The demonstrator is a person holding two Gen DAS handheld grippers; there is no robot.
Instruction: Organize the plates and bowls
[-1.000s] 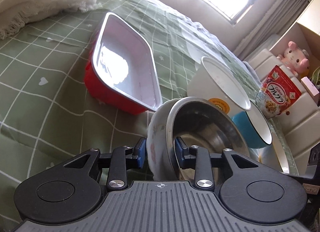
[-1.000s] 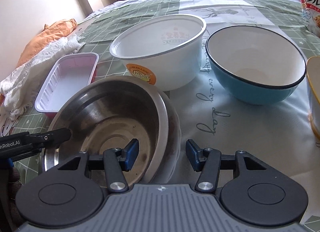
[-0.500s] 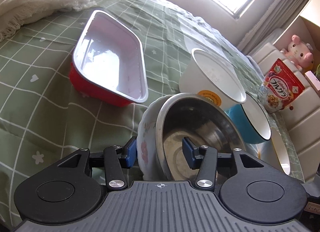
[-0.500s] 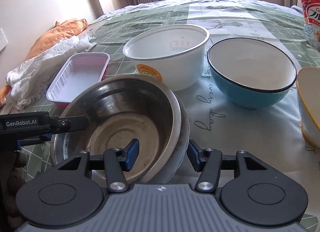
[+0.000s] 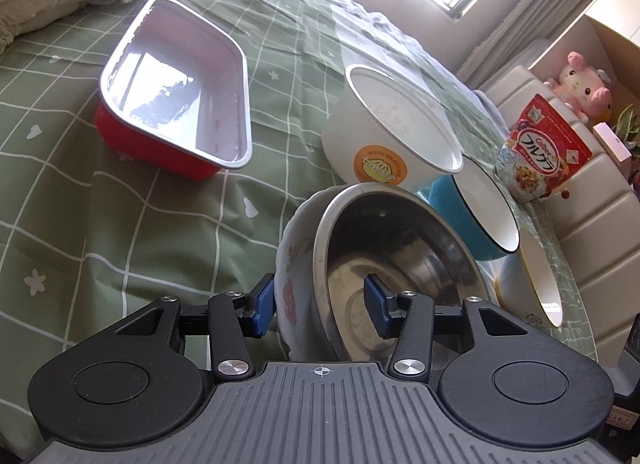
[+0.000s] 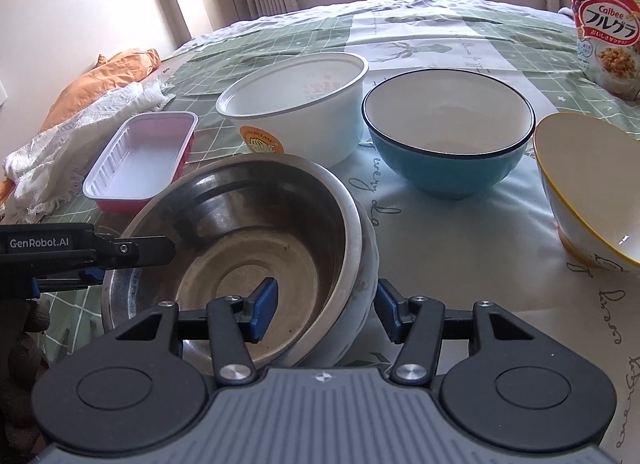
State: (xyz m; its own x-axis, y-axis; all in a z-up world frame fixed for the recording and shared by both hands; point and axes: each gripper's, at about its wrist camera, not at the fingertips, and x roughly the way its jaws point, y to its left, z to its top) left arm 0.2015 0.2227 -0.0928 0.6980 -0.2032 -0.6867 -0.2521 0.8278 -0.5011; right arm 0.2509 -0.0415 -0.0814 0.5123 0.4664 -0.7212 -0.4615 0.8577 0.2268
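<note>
Left wrist view: the steel bowl point(image 5: 400, 260) sits nested in a floral bowl point(image 5: 290, 264) on the bed point(image 5: 120, 224). Left gripper point(image 5: 320, 300) and right gripper point(image 6: 324, 306) fingers straddle both rims, open, not pressing. A one-sided squeeze could tip the stack.

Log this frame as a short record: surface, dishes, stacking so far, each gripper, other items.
surface: green checked tablecloth
stacked: steel bowl nested inside floral bowl
loose dishes: white bowl with orange sticker, blue bowl, yellow-rimmed bowl, red tray, all empty
left gripper: open, astride the stack's rim, inner pad clear of the steel
right gripper: astride the opposite rim, outer pad at the floral bowl; grip unclear
other items: cereal bag, white cloth
</note>
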